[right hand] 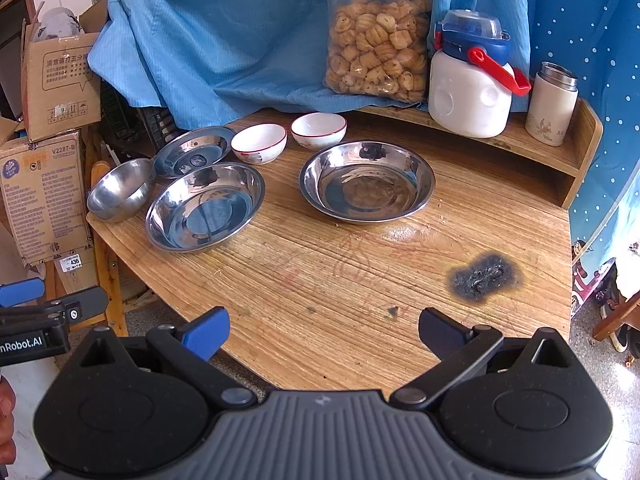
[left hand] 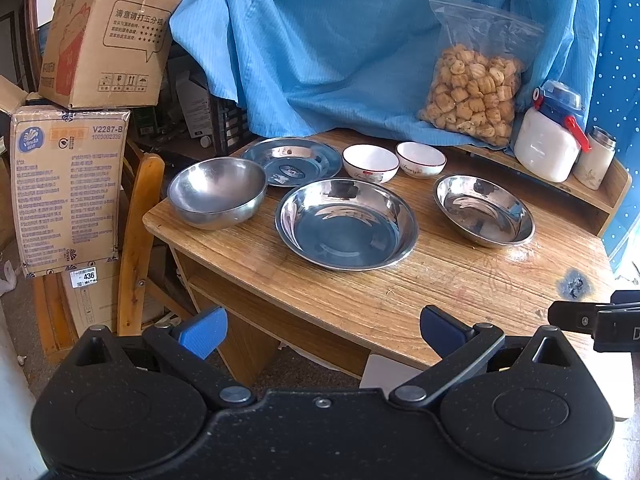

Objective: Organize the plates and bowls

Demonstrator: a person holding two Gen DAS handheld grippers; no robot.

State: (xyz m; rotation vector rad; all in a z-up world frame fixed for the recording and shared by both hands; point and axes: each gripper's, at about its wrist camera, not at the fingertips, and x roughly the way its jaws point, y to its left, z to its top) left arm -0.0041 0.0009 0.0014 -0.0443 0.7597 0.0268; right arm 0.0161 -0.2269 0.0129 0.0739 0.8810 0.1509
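Both grippers, left gripper (left hand: 322, 330) and right gripper (right hand: 323, 330), are held back at the wooden table's (right hand: 320, 280) near edge, jaws spread wide and empty. Well ahead, the large steel plate (left hand: 346, 226), steel bowl (left hand: 217, 191) and two white bowls (left hand: 370, 162) are laid out singly, apparently awaiting stacking.

You have a wooden table (right hand: 320, 280) with visible grain, its varnish worn and one charred black patch (right hand: 484, 276) (rough-looking). The three shallow dishes (right hand: 204, 206) and the deep bowl (left hand: 218, 192) are metal, the dishes mirror-glossy, the bowl duller; the two small bowls (right hand: 259, 143) are glazed white ceramic. Your gripper pads (left hand: 204, 332) look matt blue.
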